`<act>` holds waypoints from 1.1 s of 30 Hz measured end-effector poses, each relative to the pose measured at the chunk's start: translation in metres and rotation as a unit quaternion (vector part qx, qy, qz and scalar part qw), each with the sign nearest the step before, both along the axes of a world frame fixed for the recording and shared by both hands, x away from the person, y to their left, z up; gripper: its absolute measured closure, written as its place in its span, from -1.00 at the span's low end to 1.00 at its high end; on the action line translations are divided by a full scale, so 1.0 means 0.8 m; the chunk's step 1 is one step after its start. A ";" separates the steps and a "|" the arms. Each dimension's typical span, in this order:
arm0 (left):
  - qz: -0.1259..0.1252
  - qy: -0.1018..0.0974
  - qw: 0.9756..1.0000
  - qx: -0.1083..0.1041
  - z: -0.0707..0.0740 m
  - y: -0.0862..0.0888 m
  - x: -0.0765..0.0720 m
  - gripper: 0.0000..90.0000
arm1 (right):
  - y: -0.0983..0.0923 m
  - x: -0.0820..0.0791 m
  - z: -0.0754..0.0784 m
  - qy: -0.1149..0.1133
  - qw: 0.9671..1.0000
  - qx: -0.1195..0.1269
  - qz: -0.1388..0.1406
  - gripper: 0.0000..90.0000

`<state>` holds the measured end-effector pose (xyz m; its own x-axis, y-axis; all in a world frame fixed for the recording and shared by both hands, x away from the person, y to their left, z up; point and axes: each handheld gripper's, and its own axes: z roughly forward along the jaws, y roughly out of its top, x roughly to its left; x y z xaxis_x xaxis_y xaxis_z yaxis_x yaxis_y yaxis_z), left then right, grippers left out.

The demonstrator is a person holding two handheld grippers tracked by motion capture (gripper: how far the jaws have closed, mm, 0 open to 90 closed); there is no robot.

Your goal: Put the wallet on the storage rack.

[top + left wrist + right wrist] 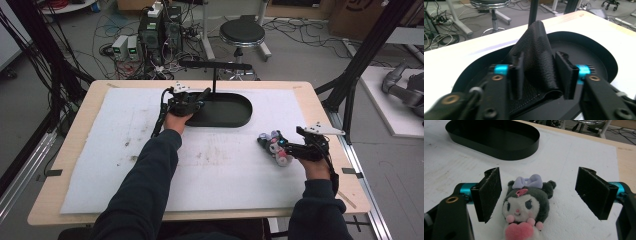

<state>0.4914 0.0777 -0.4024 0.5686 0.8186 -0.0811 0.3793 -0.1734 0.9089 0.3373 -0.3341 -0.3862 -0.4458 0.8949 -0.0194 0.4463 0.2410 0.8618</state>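
My left gripper [201,97] [539,75] is shut on a piece of black leather [536,55], holding it up in a peak over the black oval tray [235,117] [599,57]. A small plush toy [276,147] [527,205] with a dark head, a purple bow and a pink heart lies on the white mat. My right gripper [280,145] [544,195] stands open around it, one pad on each side of the toy's head, neither one touching it. The tray [499,147] lies beyond the toy in the right gripper view.
A white mat [125,165] covers the wooden table [77,120]. A black T-shaped stand [215,67] rises behind the tray. A round stool [242,34] and cables stand on the floor past the far edge. Black frame posts [360,60] flank the table at the right.
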 end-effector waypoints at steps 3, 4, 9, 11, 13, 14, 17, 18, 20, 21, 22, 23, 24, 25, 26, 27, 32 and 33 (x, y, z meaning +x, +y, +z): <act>0.000 -0.003 1.000 0.003 0.000 0.000 0.000 0.50 | 0.000 0.000 0.000 0.001 1.000 -0.001 0.000 -0.52; 0.001 -0.006 1.000 0.002 -0.001 -0.002 0.000 0.51 | 0.000 0.000 0.000 0.001 1.000 0.000 0.000 -0.52; 0.018 -0.009 1.000 0.011 -0.003 -0.007 -0.001 0.52 | 0.002 0.000 -0.001 0.001 1.000 -0.002 0.000 -0.52; 0.019 -0.008 1.000 0.014 -0.006 -0.012 -0.002 0.53 | 0.002 0.000 -0.001 0.002 1.000 -0.002 0.000 -0.52; 0.018 -0.002 1.000 0.012 -0.009 -0.016 -0.001 0.51 | 0.002 0.000 -0.001 0.002 1.000 -0.002 0.000 -0.52; 0.018 0.001 1.000 0.008 -0.011 -0.018 -0.001 0.50 | 0.002 0.000 -0.001 0.001 1.000 -0.003 0.000 -0.52; 0.020 0.011 1.000 -0.001 -0.015 -0.022 0.002 0.44 | 0.002 0.000 -0.001 0.002 1.000 -0.003 0.000 -0.52; 0.019 0.015 1.000 -0.004 -0.017 -0.023 0.003 0.43 | 0.002 0.000 -0.001 0.002 1.000 -0.002 0.000 -0.52; 0.014 0.023 1.000 -0.014 -0.020 -0.024 0.006 0.39 | 0.002 0.000 -0.001 0.002 1.000 -0.002 0.000 -0.52; 0.010 0.028 0.999 -0.021 -0.022 -0.025 0.007 0.37 | 0.002 0.000 -0.001 0.002 1.000 -0.002 0.000 -0.52; 0.004 0.034 0.999 -0.026 -0.024 -0.025 0.008 0.34 | 0.002 0.000 -0.001 0.002 1.000 -0.003 0.000 -0.52; -0.002 0.043 0.998 -0.034 -0.026 -0.024 0.009 0.29 | 0.002 0.000 -0.001 0.003 1.000 -0.003 0.001 -0.52; -0.004 0.058 0.997 -0.045 -0.029 -0.022 0.011 0.23 | 0.002 0.000 -0.001 0.003 1.000 -0.002 0.000 -0.52; -0.003 0.067 0.996 -0.052 -0.030 -0.021 0.012 0.13 | 0.001 0.000 -0.001 0.003 1.000 -0.002 0.001 -0.52; -0.003 0.076 0.995 -0.059 -0.031 -0.018 0.013 0.06 | 0.002 0.000 -0.001 0.003 1.000 -0.003 0.000 -0.52; -0.005 0.079 0.995 -0.064 -0.030 -0.016 0.013 0.04 | 0.002 0.000 -0.001 0.002 1.000 -0.002 0.001 -0.52; -0.010 0.061 0.996 -0.072 -0.013 -0.003 0.003 -0.03 | 0.002 0.000 -0.001 0.003 1.000 -0.005 0.002 -0.52; -0.010 0.053 0.995 -0.079 -0.009 0.002 -0.001 -0.03 | 0.002 0.001 -0.002 0.002 1.000 -0.004 0.003 -0.52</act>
<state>0.4906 0.0797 -0.4099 0.5664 0.7789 -0.2691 0.4726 -0.0395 0.8804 0.3379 -0.3321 -0.3874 -0.4504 0.8925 -0.0246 0.4487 0.2501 0.8580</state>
